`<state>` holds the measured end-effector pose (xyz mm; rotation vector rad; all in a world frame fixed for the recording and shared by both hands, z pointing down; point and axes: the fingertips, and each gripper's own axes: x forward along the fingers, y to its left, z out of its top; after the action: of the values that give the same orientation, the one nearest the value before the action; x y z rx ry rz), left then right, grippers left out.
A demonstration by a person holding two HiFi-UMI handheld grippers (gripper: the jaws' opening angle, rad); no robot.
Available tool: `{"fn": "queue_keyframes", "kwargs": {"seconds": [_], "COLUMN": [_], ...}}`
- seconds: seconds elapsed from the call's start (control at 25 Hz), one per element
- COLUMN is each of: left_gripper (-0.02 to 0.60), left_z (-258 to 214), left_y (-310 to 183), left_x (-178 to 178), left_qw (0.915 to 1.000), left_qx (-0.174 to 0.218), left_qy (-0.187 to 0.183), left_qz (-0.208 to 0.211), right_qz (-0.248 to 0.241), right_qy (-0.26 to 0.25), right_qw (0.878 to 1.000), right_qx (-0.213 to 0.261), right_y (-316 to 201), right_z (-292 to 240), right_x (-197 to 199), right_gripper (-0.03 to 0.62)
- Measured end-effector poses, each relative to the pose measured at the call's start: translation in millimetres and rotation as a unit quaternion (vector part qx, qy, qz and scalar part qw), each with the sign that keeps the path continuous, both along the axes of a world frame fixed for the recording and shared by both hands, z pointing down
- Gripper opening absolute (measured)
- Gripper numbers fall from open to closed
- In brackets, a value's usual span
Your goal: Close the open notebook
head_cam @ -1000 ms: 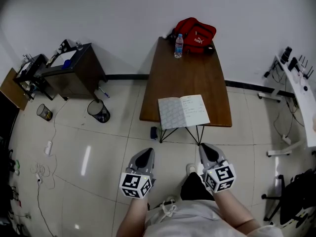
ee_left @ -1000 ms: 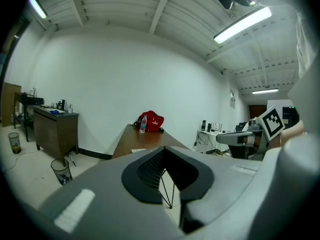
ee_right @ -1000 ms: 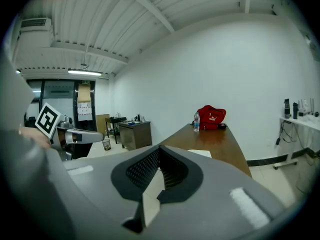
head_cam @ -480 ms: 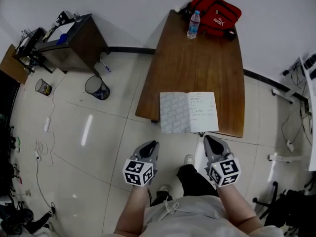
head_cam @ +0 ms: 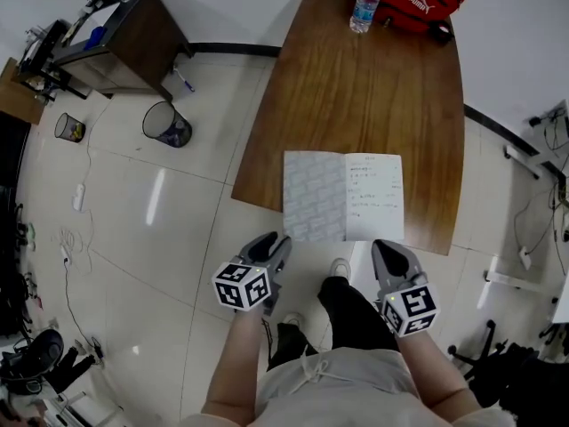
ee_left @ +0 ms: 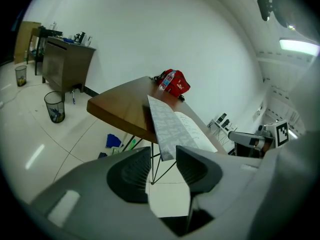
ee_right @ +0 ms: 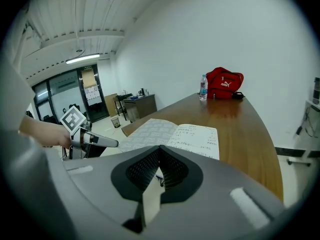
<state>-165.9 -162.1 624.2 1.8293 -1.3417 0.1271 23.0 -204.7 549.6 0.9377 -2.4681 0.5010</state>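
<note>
The open notebook (head_cam: 342, 196) lies flat at the near edge of the brown table (head_cam: 373, 96), a grey patterned page on the left and a white handwritten page on the right. My left gripper (head_cam: 277, 244) hovers just short of the notebook's left corner, below table height. Its jaws are opening, and only floor and table legs show in the gap. From the left gripper view, the notebook (ee_left: 175, 126) overhangs the table edge above the left gripper (ee_left: 162, 156). My right gripper (head_cam: 388, 249) is shut and empty, near the notebook's right corner. In the right gripper view, the notebook (ee_right: 175, 134) lies beyond the right gripper (ee_right: 159, 151).
A red bag (head_cam: 425, 3) and a water bottle (head_cam: 364, 5) stand at the table's far end. On the tiled floor to the left are a mesh waste bin (head_cam: 166, 124) and a dark cabinet (head_cam: 116, 47). The person's legs are below the grippers.
The view has closed in on the table, and both grippers have come forward and down to its near edge. The left gripper has rolled, and its jaws have parted.
</note>
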Motion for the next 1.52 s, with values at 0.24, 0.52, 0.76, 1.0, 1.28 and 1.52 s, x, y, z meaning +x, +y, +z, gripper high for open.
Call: {"fn": "queue_keyframes", "kwargs": {"seconds": [0.24, 0.52, 0.76, 1.0, 1.28, 1.52], "left_gripper": [0.151, 0.052, 0.021, 0.021, 0.025, 0.025], "left_z": [15.6, -17.2, -83.4, -132.7, -115.9, -67.0], "left_y": [-12.0, -11.4, -20.3, -35.2, -42.5, -54.8], "left_x": [13.7, 13.3, 39.3, 98.2, 184.9, 242.5], "left_qw": [0.9990, 0.9986, 0.9957, 0.9865, 0.9720, 0.9666], "left_qx": [-0.018, 0.010, 0.054, 0.088, 0.066, 0.026], "left_qy": [0.036, 0.048, 0.045, 0.036, 0.035, 0.043], "left_qz": [0.020, 0.022, 0.061, 0.133, 0.223, 0.251], "right_qz": [-0.012, -0.003, 0.012, 0.047, 0.102, 0.135], "right_qy": [0.000, -0.003, -0.016, -0.033, -0.041, -0.040], "right_qw": [1.000, 1.000, 1.000, 0.998, 0.993, 0.990], "right_qx": [-0.002, -0.002, 0.011, 0.031, 0.034, 0.015], "right_y": [-7.5, -2.2, 2.9, 4.7, 12.3, 11.1], "right_z": [4.7, -0.5, -28.1, -51.8, -54.5, -34.2], "right_x": [-2.5, 8.2, 22.4, 52.1, 104.2, 148.7], "right_gripper": [0.003, 0.003, 0.003, 0.003, 0.003, 0.003]}}
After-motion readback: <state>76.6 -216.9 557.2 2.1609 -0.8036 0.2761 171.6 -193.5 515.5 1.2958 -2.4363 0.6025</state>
